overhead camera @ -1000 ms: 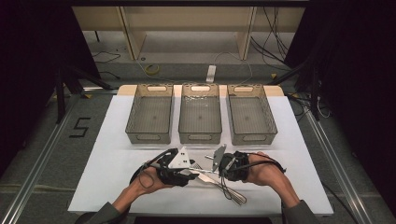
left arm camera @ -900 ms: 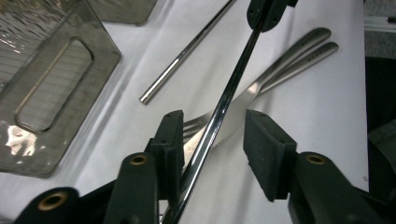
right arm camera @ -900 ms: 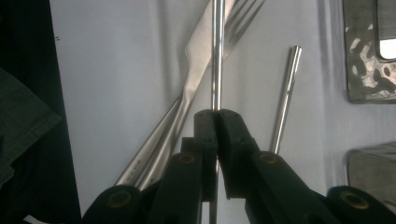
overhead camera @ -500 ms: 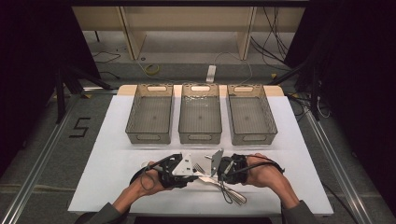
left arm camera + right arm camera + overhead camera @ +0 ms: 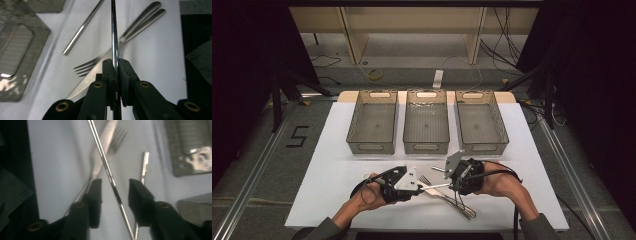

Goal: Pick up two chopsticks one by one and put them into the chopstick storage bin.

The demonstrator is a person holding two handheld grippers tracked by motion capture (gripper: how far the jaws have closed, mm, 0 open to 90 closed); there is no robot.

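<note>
A thin steel utensil (image 5: 114, 30), seen edge-on, runs straight out of my left gripper (image 5: 115, 67), whose jaws have just been closing and now press on it. In the high view the utensil (image 5: 438, 186) bridges the gap from my left gripper (image 5: 424, 186) to my right gripper (image 5: 453, 181). My right gripper (image 5: 113, 187) has just been opening. Its jaws stand apart, with the utensil (image 5: 101, 152) passing slantwise between the pads and touching neither.
A fork (image 5: 87, 66) and more cutlery (image 5: 460, 205) lie on the white table under the grippers; a loose steel handle (image 5: 144, 167) lies beside them. Three grey mesh bins (image 5: 372, 147) (image 5: 427, 147) (image 5: 482, 147) stand in a row behind.
Both hands have stayed almost where they were near the table's front edge. The utensil still spans level between the two grippers.
</note>
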